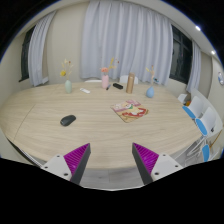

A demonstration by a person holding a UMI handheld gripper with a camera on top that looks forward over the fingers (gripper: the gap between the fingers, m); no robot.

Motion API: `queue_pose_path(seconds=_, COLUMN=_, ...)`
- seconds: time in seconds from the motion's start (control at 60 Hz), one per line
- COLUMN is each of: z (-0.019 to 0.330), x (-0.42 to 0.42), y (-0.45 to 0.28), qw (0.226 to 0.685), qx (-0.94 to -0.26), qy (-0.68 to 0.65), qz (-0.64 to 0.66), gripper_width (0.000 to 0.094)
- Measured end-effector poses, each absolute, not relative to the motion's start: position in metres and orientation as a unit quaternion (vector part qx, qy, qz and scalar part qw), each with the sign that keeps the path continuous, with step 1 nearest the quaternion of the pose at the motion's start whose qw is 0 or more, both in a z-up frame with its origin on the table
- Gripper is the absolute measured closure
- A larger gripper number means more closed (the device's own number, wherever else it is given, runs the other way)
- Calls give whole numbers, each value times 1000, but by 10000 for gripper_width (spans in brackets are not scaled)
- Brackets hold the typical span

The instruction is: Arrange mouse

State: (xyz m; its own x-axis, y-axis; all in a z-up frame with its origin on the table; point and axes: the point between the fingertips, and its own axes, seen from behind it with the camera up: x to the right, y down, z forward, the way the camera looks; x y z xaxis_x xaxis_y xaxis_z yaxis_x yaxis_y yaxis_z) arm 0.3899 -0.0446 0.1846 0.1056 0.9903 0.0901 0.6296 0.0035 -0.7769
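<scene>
Gripper (111, 160) level above table (100, 125) – fingers apart, mouse (68, 120) well beyond

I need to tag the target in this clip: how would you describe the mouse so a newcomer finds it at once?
Start from the big oval wooden table before the curtained windows. The mouse lies alone on its bare near-left part, ahead of the open claw and left of the wooden tray of small items. It is the only small, dark, low rounded thing there; the vases and bottles stand upright along the far edge.

one mouse (67, 120); one wooden tray (130, 111); two vases (68, 85); several chairs (207, 125)
</scene>
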Motion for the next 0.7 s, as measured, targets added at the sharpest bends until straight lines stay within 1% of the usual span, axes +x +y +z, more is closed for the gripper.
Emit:
queue_pose_path(seconds=0.3, z=171, x=399, y=-62, qw=329, qx=-668, qy=-614, qz=263, gripper_width=75)
queue_pose_path(seconds=0.433, z=162, x=396, y=-93, qw=313, qx=-663, qy=-621, qz=277, gripper_width=75)
queue_pose_path(seconds=0.7, z=138, x=383, y=-173, qw=290, qx=-633, qy=-656, qz=293, gripper_width=74)
